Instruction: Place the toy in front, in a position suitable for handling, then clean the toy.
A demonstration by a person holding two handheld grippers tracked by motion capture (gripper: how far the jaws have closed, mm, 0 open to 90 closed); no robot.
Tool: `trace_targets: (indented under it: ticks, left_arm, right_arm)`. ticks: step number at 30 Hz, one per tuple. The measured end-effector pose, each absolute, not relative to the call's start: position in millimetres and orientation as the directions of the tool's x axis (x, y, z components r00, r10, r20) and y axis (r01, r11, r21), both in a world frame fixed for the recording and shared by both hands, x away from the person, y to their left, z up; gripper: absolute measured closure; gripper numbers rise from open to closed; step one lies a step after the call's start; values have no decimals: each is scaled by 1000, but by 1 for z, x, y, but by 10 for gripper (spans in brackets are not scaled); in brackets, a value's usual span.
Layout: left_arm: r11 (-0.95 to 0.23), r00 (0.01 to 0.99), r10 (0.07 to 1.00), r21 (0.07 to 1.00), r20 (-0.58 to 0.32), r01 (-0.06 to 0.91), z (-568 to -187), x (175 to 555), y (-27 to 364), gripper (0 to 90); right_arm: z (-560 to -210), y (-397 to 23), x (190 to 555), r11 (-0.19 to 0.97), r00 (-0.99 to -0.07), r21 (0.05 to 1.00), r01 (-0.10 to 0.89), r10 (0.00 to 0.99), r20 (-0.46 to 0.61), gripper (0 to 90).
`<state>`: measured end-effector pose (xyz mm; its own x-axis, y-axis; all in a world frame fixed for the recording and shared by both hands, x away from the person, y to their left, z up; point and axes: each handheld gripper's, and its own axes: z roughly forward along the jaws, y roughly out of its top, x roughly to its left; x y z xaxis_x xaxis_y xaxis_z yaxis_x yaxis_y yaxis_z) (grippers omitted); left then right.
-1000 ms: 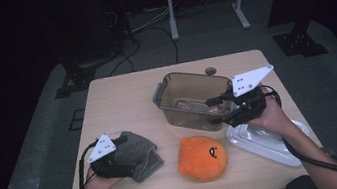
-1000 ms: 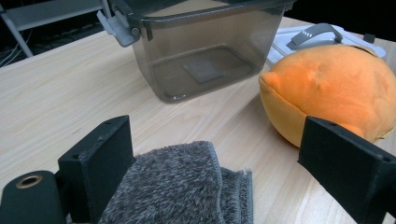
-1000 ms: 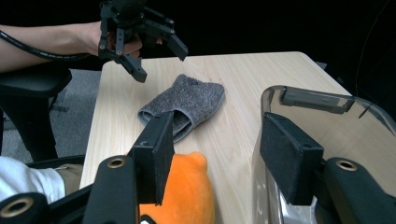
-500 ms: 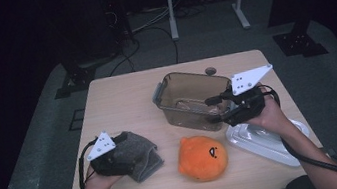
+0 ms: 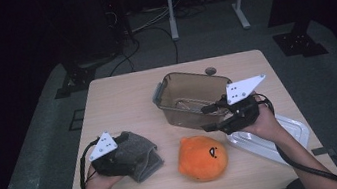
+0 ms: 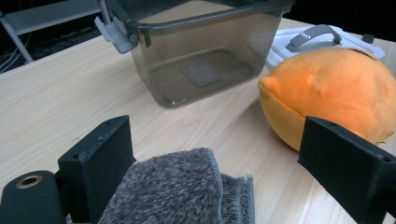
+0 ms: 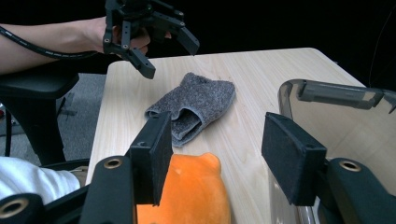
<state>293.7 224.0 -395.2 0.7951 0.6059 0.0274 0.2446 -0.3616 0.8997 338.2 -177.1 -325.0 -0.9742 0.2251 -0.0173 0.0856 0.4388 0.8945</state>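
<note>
We take the smoky clear plastic storage box (image 5: 192, 98) on the light wooden table (image 5: 122, 101) as our landmark. It stands open and upright on the far half of the table, a grey latch (image 6: 114, 31) at one end.

Our right gripper (image 5: 210, 117) hovers at the box's near right corner, above the table, its fingers (image 7: 156, 154) spread with nothing between them. In the right gripper view one finger sits over the round orange plush toy (image 5: 202, 157) and the other over the box's rim (image 7: 327, 93), without touching either as far as we can tell.

The orange plush lies on the table just in front of the box, on the person's side, near it but apart. To the right of the plush, and at the near right of the box, the clear flat lid with a grey handle (image 5: 273, 134) lies on the table under our right hand (image 5: 256, 122).

Well apart from the box, toward the near left of the table, lies the folded grey fleecy cloth (image 5: 137, 152). Our left gripper (image 5: 120, 155) is at the cloth's left side. In the left gripper view its fingers (image 6: 100, 163) stand wide apart, with the cloth (image 6: 177, 191) between them close to one finger. We cannot tell whether that finger touches the cloth; the other finger is clear of it.
</note>
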Motion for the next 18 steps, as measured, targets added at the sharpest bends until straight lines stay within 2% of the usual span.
trace_targets:
  ticks: [18]
  left_arm:
    - [-373,803,596,894,26,248,-398,296,221,92]
  right_arm:
    - [-333,-177,333,422,-977,902,85,212,-7,417]
